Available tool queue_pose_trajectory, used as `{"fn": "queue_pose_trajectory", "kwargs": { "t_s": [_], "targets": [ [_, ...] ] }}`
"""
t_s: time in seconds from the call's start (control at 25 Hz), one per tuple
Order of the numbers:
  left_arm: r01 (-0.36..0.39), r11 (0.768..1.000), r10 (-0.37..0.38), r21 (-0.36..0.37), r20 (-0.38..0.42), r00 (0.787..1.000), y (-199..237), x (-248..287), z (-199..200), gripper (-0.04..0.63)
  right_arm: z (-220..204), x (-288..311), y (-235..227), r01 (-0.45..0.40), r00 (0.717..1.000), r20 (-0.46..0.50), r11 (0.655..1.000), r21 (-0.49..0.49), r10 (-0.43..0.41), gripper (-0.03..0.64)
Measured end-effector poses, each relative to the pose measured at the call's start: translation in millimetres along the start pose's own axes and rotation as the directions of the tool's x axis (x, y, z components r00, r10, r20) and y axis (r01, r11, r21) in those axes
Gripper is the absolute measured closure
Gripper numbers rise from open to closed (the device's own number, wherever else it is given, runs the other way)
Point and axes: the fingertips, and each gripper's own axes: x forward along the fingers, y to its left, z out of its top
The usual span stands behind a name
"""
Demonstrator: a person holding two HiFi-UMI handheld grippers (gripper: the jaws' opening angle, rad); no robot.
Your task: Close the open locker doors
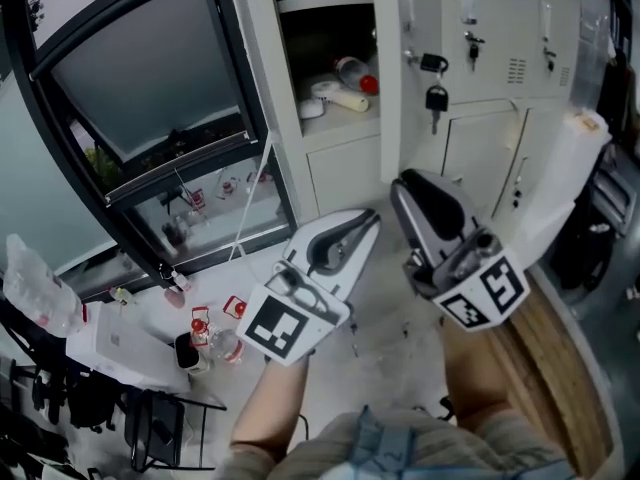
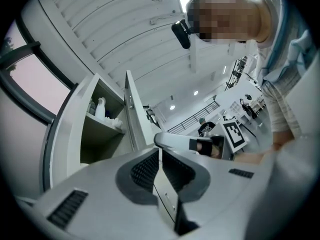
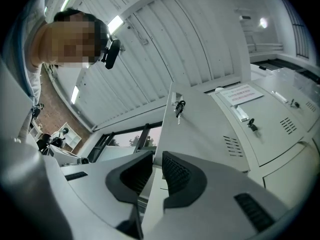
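Although the pale grey locker fronts (image 1: 505, 38) at the upper right of the head view look shut, one tall white metal locker door (image 1: 405, 38) stands swung out at top centre, a black-headed key (image 1: 436, 96) hanging from it; I judge the closing not yet done. Left of it, the open compartment (image 1: 340, 126) holds a clear bottle with a red cap (image 1: 352, 73) lying above a cream cylinder (image 1: 340, 96); the left gripper (image 1: 366, 222) and right gripper (image 1: 402, 190) sit at frame centre, the right tip just under the door's lower edge.

In the left gripper view the left gripper (image 2: 160, 153) has its jaws meeting at the tips, holding nothing; the door (image 2: 131, 101) shows edge-on at mid-left, a white bottle (image 2: 100, 108) shelved beside it.

In the right gripper view the right gripper (image 3: 156, 160) has its jaws drawn to a slit, apparently empty; the door (image 3: 200, 119) rises just beyond.
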Motion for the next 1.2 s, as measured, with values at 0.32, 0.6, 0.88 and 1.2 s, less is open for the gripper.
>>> {"fn": "queue_pose_trajectory", "kwargs": {
  "t_s": [0.32, 0.6, 0.88, 1.2],
  "targets": [
    [-0.060, 0.998, 0.061, 0.032, -0.028, 0.998, 29.4, -13.8, -4.0, 0.591, -23.0, 39.9, 7.7, -0.039, 0.999, -0.031, 0.999, 0.007, 0.039, 0.558],
    [-0.117, 0.991, 0.121, 0.066, -0.061, 0.991, 56.1, -21.7, -8.0, 0.591, -41.8, 72.5, 9.1, -0.078, 0.996, -0.048, 0.997, 0.012, 0.078, 0.558],
    [-0.149, 0.984, 0.159, 0.092, -0.103, 0.982, 72.4, -22.4, -13.9, 0.591, -59.9, 94.8, 6.6, -0.103, 0.992, -0.071, 0.994, 0.023, 0.105, 0.558],
    [-0.170, 0.980, 0.184, 0.099, -0.148, 0.972, 84.1, -13.0, -21.1, 0.591, -76.8, 110.5, -4.7, -0.111, 0.985, -0.128, 0.993, 0.045, 0.116, 0.558]
  ]
}}
